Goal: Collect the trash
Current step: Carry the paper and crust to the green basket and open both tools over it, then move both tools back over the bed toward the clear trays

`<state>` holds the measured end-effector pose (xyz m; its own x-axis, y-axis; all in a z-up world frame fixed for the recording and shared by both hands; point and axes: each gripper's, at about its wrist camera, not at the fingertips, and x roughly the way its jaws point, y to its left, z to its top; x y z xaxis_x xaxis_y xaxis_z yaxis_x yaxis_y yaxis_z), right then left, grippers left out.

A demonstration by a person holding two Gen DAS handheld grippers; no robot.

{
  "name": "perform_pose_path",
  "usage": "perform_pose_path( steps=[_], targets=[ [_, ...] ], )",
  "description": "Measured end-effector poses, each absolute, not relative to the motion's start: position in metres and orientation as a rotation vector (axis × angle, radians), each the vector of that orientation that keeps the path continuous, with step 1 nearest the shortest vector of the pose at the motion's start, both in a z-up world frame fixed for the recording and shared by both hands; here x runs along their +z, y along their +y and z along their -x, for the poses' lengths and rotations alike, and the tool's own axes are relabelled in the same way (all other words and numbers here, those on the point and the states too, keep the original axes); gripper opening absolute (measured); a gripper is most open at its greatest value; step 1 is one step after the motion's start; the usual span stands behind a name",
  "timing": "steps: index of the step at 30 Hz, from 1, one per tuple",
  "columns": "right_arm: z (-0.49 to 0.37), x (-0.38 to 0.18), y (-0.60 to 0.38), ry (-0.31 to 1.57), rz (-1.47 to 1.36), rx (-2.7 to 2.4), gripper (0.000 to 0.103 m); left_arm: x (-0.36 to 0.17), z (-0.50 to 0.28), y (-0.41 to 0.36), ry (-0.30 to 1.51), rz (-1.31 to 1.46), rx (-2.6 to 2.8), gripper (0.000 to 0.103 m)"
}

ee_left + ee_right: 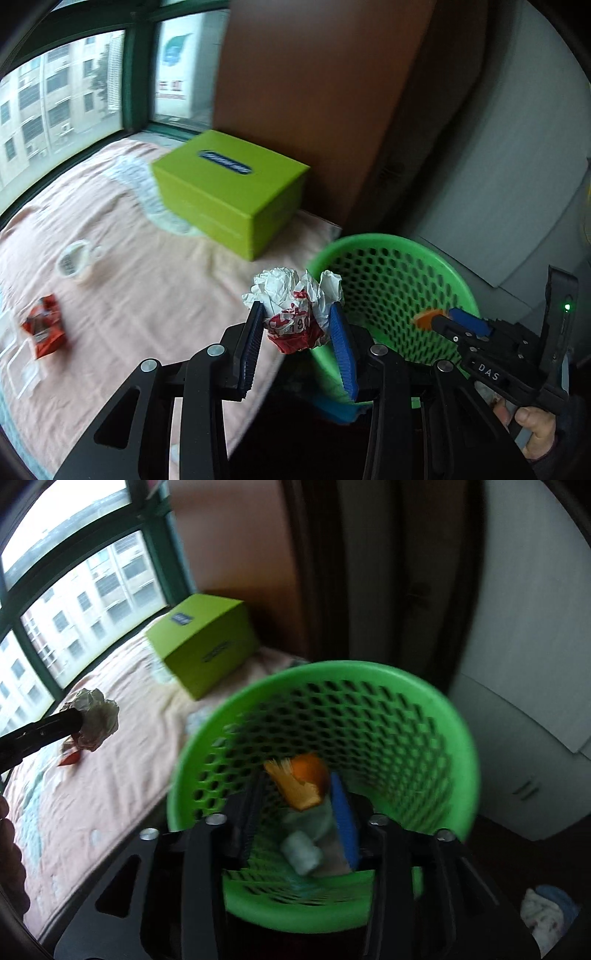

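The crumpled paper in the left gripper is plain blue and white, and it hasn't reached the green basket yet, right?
Not blue. The left wrist view shows the crumpled paper as red and white, pinched in the left gripper. The rest holds: it is not yet in the green basket.

Green-framed window [122, 74] along the far side; daylight, pale apartment blocks outside. Bed with peach cover [122, 280] runs under it. Brown wooden panel [314, 92] at the bed's far corner. White cabinet [535, 775] at right. Floor dark, detail unclear.
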<state>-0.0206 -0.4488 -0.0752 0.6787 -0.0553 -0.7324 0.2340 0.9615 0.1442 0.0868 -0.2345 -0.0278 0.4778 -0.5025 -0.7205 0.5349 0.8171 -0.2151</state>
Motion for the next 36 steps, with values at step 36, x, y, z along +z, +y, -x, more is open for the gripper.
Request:
perform_pose_path(
  steps=[36],
  targets=[
    [0.066,-0.054,-0.483,0.692,-0.336,-0.201,0.063,-0.054,-0.060,-0.326,0.948,-0.125,-0.751,0.062]
  ],
)
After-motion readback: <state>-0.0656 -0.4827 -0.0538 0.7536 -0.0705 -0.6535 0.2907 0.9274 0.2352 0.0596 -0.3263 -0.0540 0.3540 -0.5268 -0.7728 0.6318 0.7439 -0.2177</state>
